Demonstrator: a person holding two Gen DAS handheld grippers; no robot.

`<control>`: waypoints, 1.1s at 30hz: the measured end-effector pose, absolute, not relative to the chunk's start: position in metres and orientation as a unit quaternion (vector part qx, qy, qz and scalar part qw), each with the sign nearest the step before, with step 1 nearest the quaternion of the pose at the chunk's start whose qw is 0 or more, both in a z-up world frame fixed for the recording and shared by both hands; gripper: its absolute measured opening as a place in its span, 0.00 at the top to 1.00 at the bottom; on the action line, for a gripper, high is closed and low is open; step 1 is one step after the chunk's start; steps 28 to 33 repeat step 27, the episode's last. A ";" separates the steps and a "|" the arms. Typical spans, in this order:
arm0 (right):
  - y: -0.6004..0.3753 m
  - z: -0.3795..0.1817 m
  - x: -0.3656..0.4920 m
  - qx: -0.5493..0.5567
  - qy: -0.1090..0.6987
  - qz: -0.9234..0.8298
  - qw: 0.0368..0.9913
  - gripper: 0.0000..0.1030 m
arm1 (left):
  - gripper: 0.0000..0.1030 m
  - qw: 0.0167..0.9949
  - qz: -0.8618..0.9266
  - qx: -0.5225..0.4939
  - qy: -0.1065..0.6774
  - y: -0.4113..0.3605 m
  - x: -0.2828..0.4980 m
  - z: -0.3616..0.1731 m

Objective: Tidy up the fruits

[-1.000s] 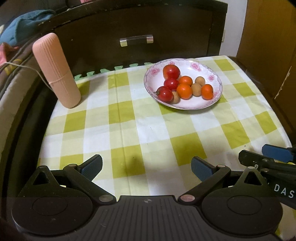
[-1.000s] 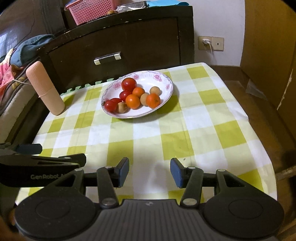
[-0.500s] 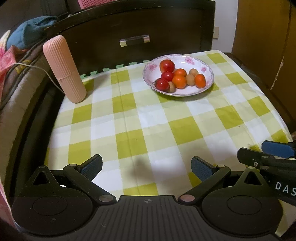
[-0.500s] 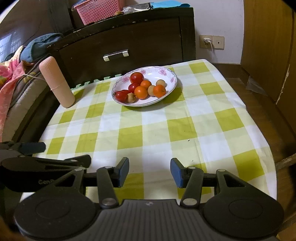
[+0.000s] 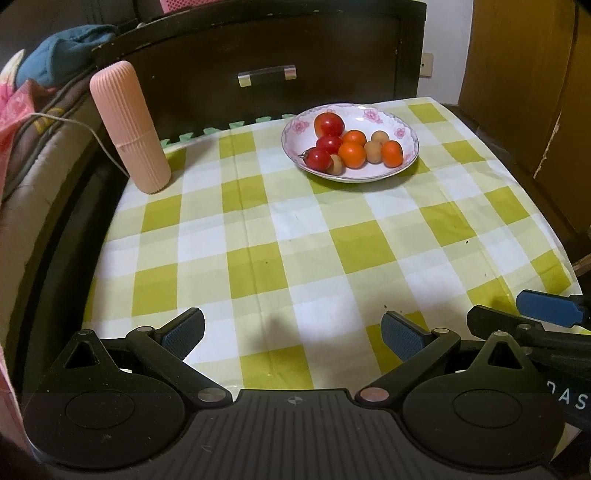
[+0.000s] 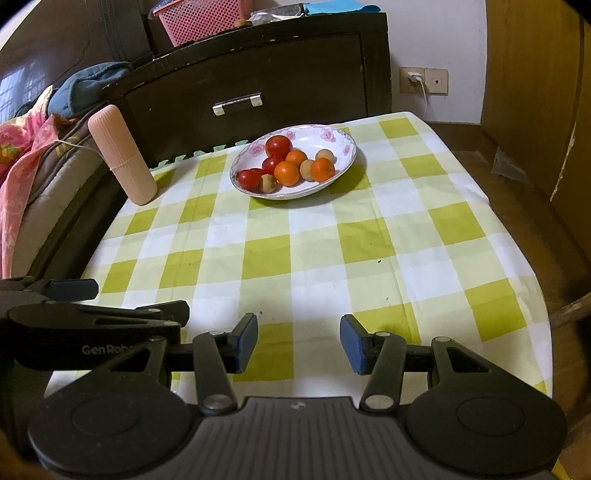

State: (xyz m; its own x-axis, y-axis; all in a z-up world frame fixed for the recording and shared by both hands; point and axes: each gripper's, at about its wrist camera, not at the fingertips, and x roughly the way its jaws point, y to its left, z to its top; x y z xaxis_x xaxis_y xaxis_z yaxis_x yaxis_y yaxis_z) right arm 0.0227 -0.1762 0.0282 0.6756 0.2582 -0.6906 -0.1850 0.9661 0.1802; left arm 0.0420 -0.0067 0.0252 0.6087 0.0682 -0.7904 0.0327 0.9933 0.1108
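Checked tablecloth (image 5: 295, 236), perhaps tomatoes (image 5: 328, 124) in bowl (image 5: 406, 129)

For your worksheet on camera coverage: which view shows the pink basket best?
The right wrist view: the pink basket sits on the dark cabinet, its mesh wall visible. The left wrist view catches only a pink sliver at the top edge.

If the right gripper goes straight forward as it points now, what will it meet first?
Probably the checked tablecloth, since the open right gripper looks angled down at it; the plate of fruit lies farther on. Depth is unclear.

Dark wooden drawer cabinet (image 6: 258, 74), white wall (image 6: 436, 44) with socket (image 6: 424, 79), brown door (image 6: 535, 92) at right.
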 end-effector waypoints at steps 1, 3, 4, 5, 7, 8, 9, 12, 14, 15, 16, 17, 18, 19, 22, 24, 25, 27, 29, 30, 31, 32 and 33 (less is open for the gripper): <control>-0.176 0.028 0.023 0.048 0.384 0.121 0.914 0.54 | 0.00 0.895 0.010 0.058 0.442 -0.007 0.042 0.025; -0.176 0.028 0.023 0.048 0.385 0.122 0.914 0.54 | 0.00 0.896 0.012 0.059 0.440 -0.007 0.041 0.025; -0.176 0.028 0.023 0.049 0.385 0.122 0.914 0.54 | 0.00 0.896 0.012 0.059 0.440 -0.007 0.041 0.025; -0.176 0.028 0.023 0.049 0.385 0.122 0.913 0.54 | 0.00 0.896 0.011 0.059 0.440 -0.007 0.041 0.025; -0.176 0.027 0.023 0.049 0.386 0.122 0.913 0.54 | 0.00 0.896 0.012 0.059 0.440 -0.007 0.041 0.025; -0.176 0.027 0.023 0.049 0.387 0.122 0.913 0.54 | 0.00 0.896 0.012 0.059 0.440 -0.007 0.041 0.025; -0.176 0.026 0.023 0.049 0.387 0.122 0.913 0.54 | 0.00 0.896 0.011 0.059 0.441 -0.007 0.041 0.024; -0.176 0.025 0.024 0.050 0.388 0.123 0.912 0.54 | 0.00 0.896 0.011 0.060 0.441 -0.007 0.040 0.024; -0.176 0.025 0.024 0.050 0.387 0.123 0.912 0.54 | 0.00 0.896 0.011 0.060 0.441 -0.007 0.041 0.024; -0.176 0.025 0.024 0.050 0.387 0.123 0.912 0.54 | 0.00 0.896 0.011 0.059 0.441 -0.007 0.040 0.024; -0.176 0.025 0.024 0.050 0.387 0.123 0.912 0.54 | 0.00 0.896 0.011 0.060 0.441 -0.007 0.041 0.024; -0.176 0.025 0.024 0.050 0.387 0.123 0.912 0.54 | 0.00 0.896 0.011 0.060 0.440 -0.007 0.040 0.024; -0.176 0.025 0.024 0.050 0.387 0.123 0.913 0.54 | 0.00 0.896 0.011 0.060 0.439 -0.007 0.040 0.024; -0.176 0.025 0.024 0.050 0.387 0.123 0.913 0.54 | 0.00 0.897 0.012 0.060 0.439 -0.007 0.040 0.024; -0.176 0.025 0.024 0.050 0.387 0.123 0.913 0.54 | 0.00 0.896 0.012 0.058 0.439 -0.006 0.041 0.024; -0.176 0.025 0.024 0.050 0.387 0.123 0.912 0.54 | 0.00 0.897 0.013 0.059 0.439 -0.006 0.041 0.024; -0.175 0.025 0.024 0.050 0.387 0.123 0.912 0.54 | 0.00 0.897 0.014 0.060 0.438 -0.006 0.040 0.024; -0.174 0.025 0.024 0.050 0.388 0.123 0.912 0.54 | 0.00 0.898 0.017 0.064 0.436 -0.007 0.040 0.024; -0.174 0.025 0.024 0.050 0.388 0.123 0.912 0.54 | 0.00 0.898 0.017 0.064 0.436 -0.007 0.040 0.024; -0.174 0.025 0.024 0.050 0.388 0.123 0.912 0.54 | 0.00 0.898 0.017 0.064 0.436 -0.007 0.040 0.024; -0.174 0.025 0.024 0.050 0.388 0.123 0.912 0.54 | 0.00 0.898 0.017 0.064 0.436 -0.007 0.040 0.024; -0.174 0.025 0.024 0.050 0.388 0.123 0.912 0.54 | 0.00 0.898 0.017 0.064 0.436 -0.007 0.040 0.024; -0.174 0.025 0.024 0.050 0.388 0.123 0.912 0.54 | 0.00 0.898 0.017 0.064 0.436 -0.007 0.040 0.024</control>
